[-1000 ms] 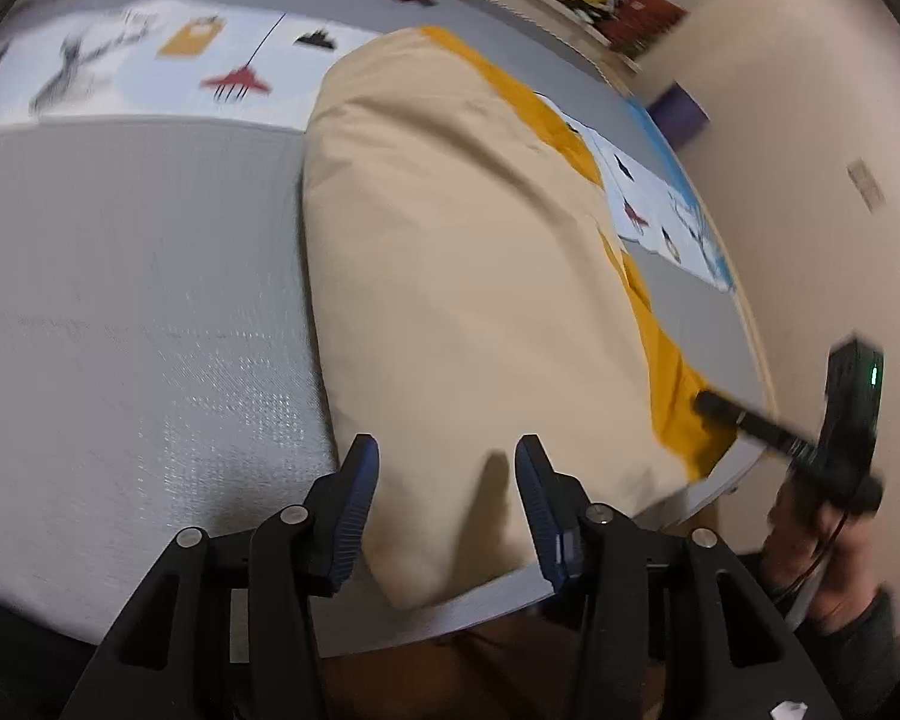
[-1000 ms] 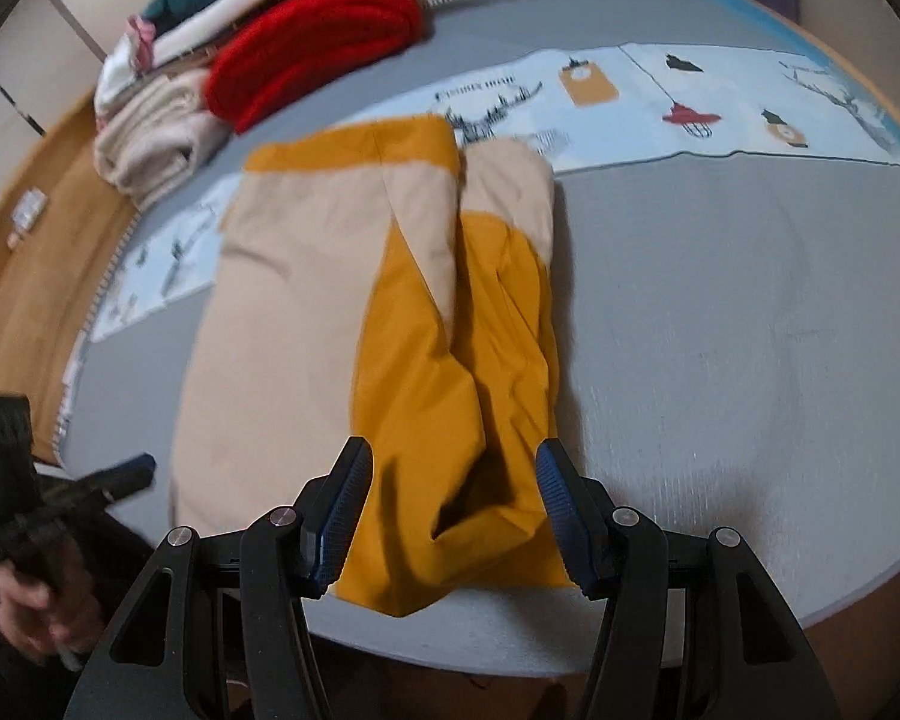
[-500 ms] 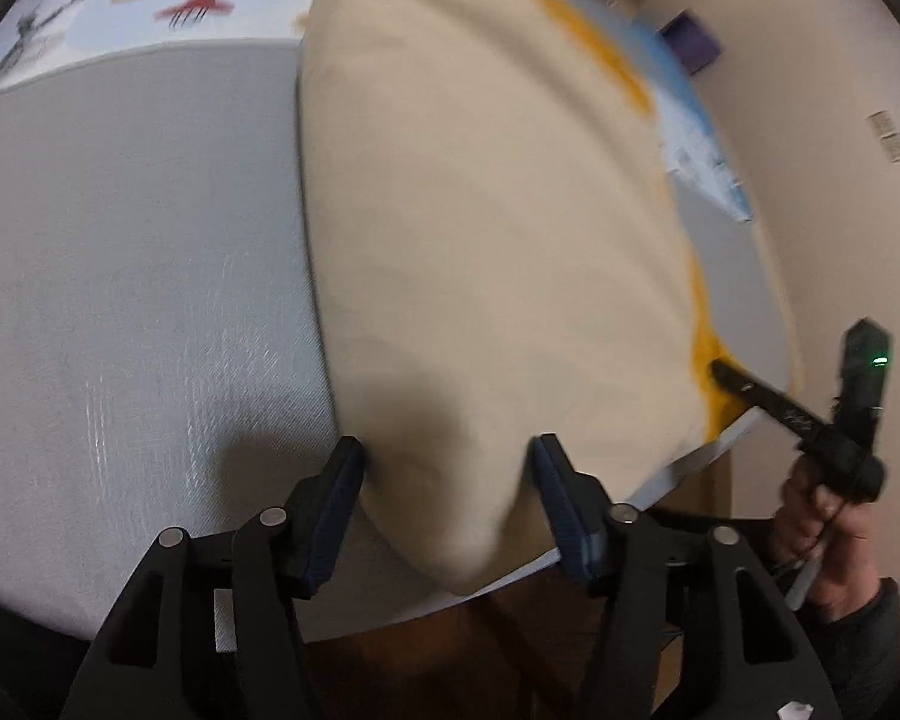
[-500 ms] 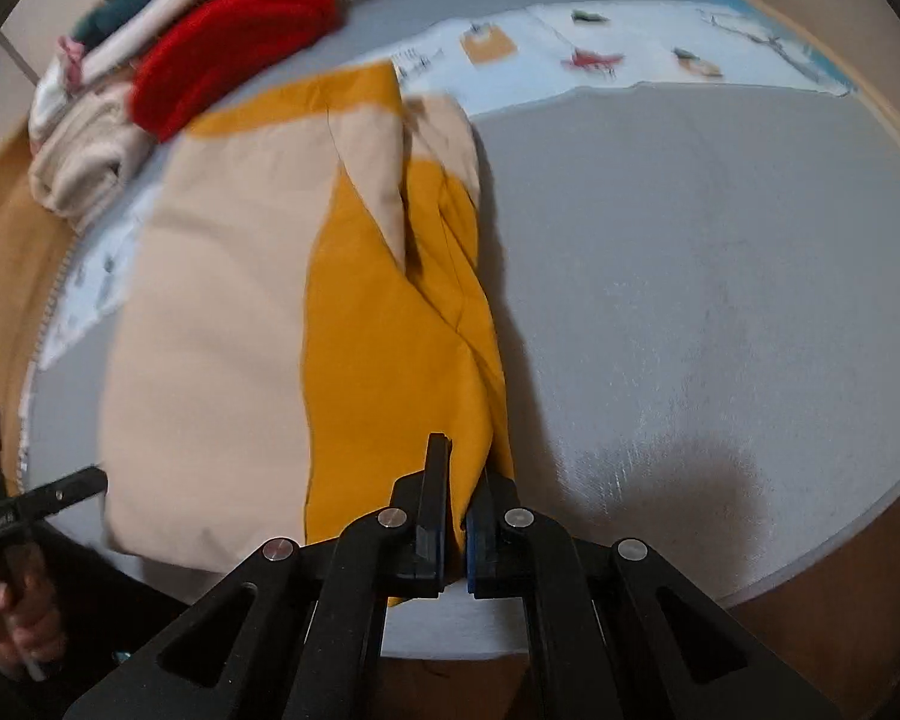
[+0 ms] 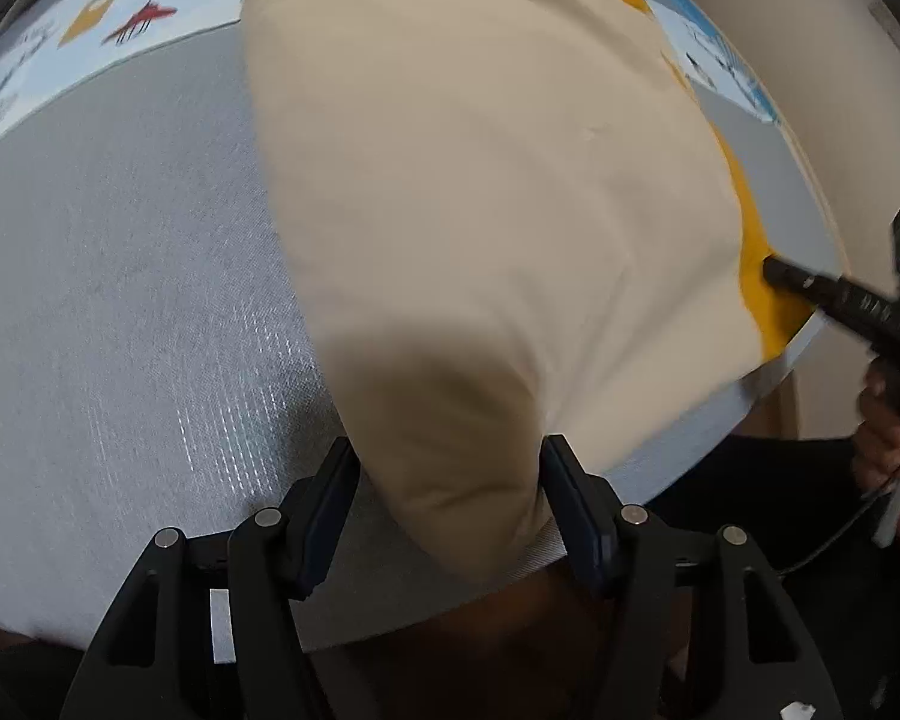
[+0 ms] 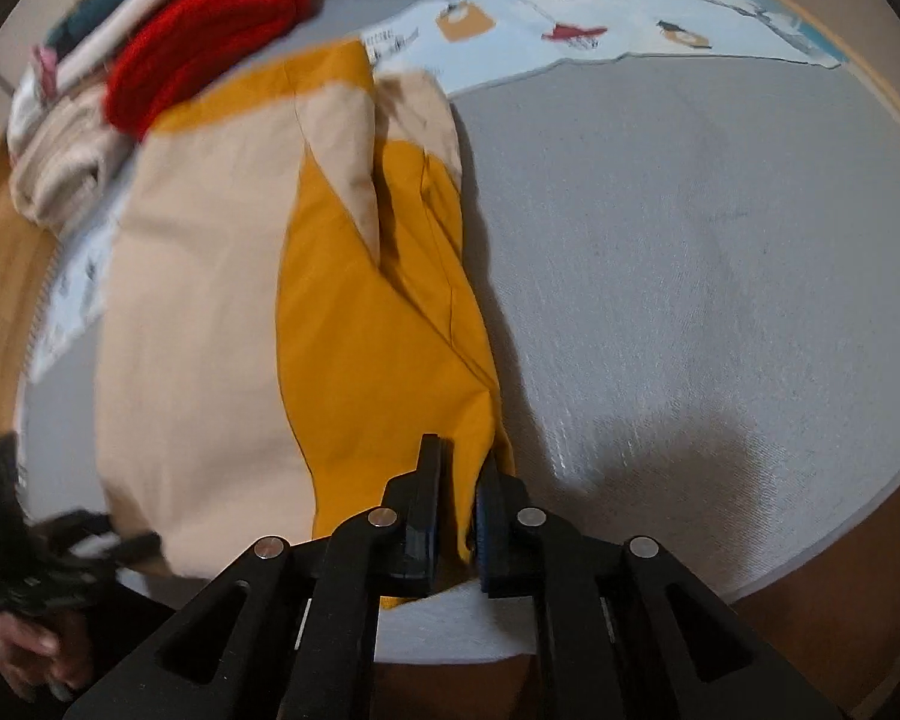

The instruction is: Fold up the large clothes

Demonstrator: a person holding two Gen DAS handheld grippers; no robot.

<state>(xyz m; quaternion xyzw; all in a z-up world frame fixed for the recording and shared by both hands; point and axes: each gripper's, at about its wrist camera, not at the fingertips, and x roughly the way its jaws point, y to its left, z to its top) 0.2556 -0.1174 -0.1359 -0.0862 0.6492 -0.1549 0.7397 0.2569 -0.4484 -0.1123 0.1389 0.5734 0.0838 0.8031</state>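
Beige and mustard cloth, a big garment, lies folded lengthwise on the grey bench, its near end at the bench's front edge. The left gripper points steeply down over the beige corner; its jaws have just been opening and now stand spread, one on either side of that corner, with the cloth between them. Whether the pads touch the fabric is hard to tell. The right gripper sits at the mustard corner; its jaws have just been opening a little from a tight squeeze, yet they pinch a fold of mustard fabric between the pads. From the left wrist view the right gripper's tip rests on the mustard edge, with a hand behind it. A printed light-blue strip runs across the far side of the bench. Stacked clothes, with a red knit on top, sit at the far left, just beside the garment's far end.
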